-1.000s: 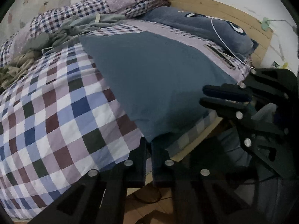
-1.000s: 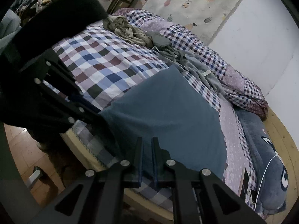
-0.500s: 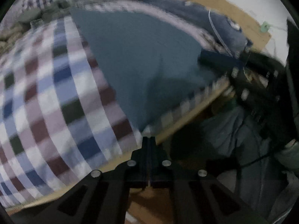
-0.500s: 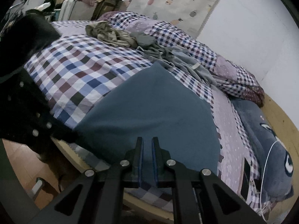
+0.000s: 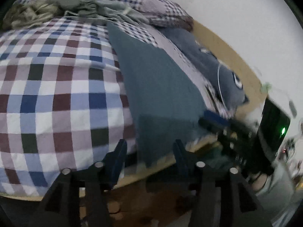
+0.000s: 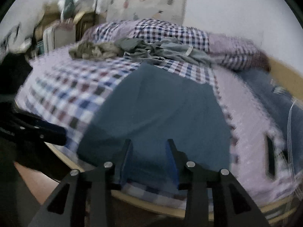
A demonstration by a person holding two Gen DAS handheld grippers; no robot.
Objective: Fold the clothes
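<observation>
garment: teal cloth (image 6: 157,109) flat on checked bedspread (image 5: 56,94), near bed edge
my left gripper (image 5: 149,157): just opened, grasping nothing
my right gripper (image 6: 149,155): just opened, cloth released

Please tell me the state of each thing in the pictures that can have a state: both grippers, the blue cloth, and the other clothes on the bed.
left gripper: open, jaws just opened, gripping nothing.
right gripper: open, jaws just opened, pads not pressing the cloth.
blue cloth: spread flat on the bed, near edge hanging over the bed's side.
grey clothes: crumpled, unfolded, at the far side.
olive garment: crumpled, unfolded, beside the grey ones.
</observation>
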